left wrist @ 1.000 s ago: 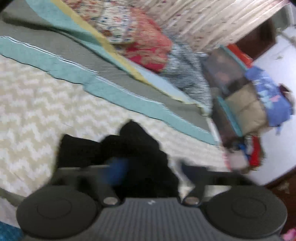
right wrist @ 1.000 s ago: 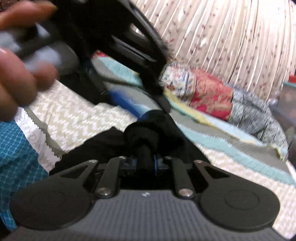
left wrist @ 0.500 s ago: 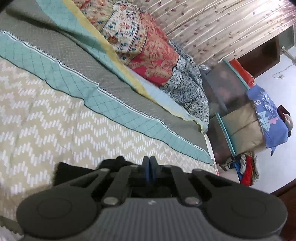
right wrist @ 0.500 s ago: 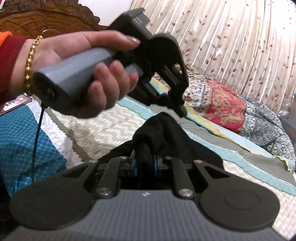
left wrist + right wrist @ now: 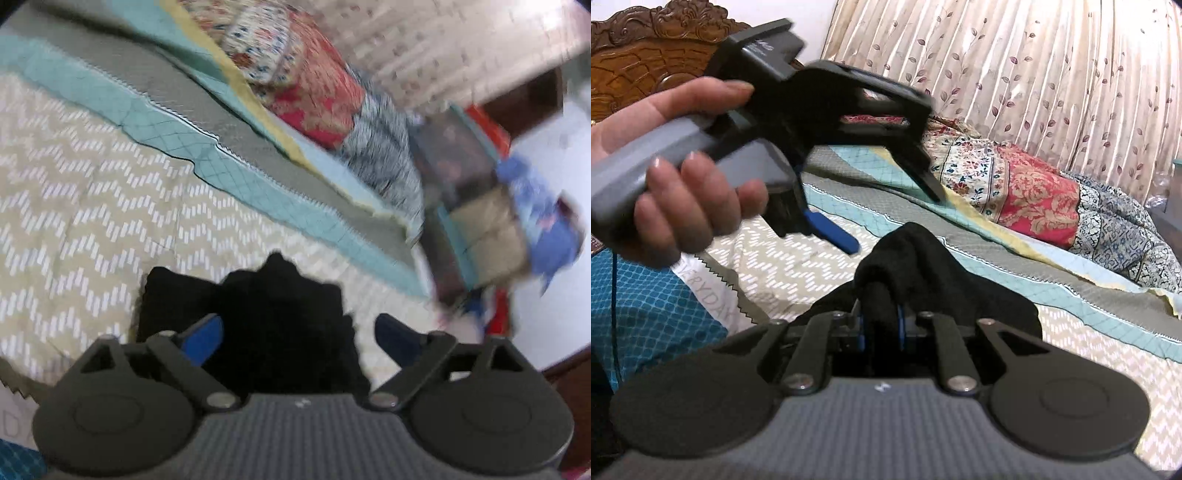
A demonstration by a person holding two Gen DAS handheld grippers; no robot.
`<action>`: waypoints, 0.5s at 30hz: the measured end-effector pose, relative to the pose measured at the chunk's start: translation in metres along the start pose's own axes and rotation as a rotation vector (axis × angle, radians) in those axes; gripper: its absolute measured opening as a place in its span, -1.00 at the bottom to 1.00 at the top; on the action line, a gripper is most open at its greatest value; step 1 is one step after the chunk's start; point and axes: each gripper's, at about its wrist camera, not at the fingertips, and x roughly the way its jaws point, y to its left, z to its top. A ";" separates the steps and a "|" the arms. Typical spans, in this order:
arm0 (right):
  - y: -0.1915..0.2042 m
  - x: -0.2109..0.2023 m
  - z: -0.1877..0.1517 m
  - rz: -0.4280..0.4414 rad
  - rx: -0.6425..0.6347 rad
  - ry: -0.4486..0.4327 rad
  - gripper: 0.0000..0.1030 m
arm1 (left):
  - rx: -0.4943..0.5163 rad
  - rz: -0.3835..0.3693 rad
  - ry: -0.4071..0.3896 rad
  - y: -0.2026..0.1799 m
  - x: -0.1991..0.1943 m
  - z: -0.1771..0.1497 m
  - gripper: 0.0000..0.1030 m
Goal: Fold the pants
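Observation:
The black pants (image 5: 273,317) lie bunched on the chevron bedspread (image 5: 74,229). In the left wrist view my left gripper (image 5: 295,336) is open, its blue fingers spread either side of the black cloth. It also shows in the right wrist view (image 5: 886,221), held in a hand above the bed, fingers apart. My right gripper (image 5: 881,325) is shut on a raised fold of the pants (image 5: 908,254), which peaks just ahead of its fingers.
A teal and grey quilt (image 5: 997,273) runs across the bed behind the pants. A floral pillow (image 5: 1015,181) lies by the curtain. A carved wooden headboard (image 5: 639,62) stands at left. Stacked bags (image 5: 491,218) sit beside the bed.
My left gripper has opened; half a second ago it was shut. It has let go of the black cloth and lifted a little. My right gripper stays shut on the fold.

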 end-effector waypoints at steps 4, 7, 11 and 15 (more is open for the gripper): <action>0.000 -0.003 -0.001 -0.004 0.008 0.003 -0.66 | 0.115 0.118 0.027 -0.018 0.018 -0.012 -0.24; -0.004 -0.005 -0.005 -0.004 0.028 0.018 -0.66 | 0.153 0.136 0.023 -0.024 0.021 -0.015 -0.39; -0.007 -0.006 -0.008 0.004 0.043 0.023 -0.66 | 0.199 0.162 0.014 -0.031 0.020 -0.020 -0.42; -0.008 -0.006 -0.008 0.008 0.043 0.017 -0.66 | 0.195 0.160 0.009 -0.033 0.017 -0.020 -0.43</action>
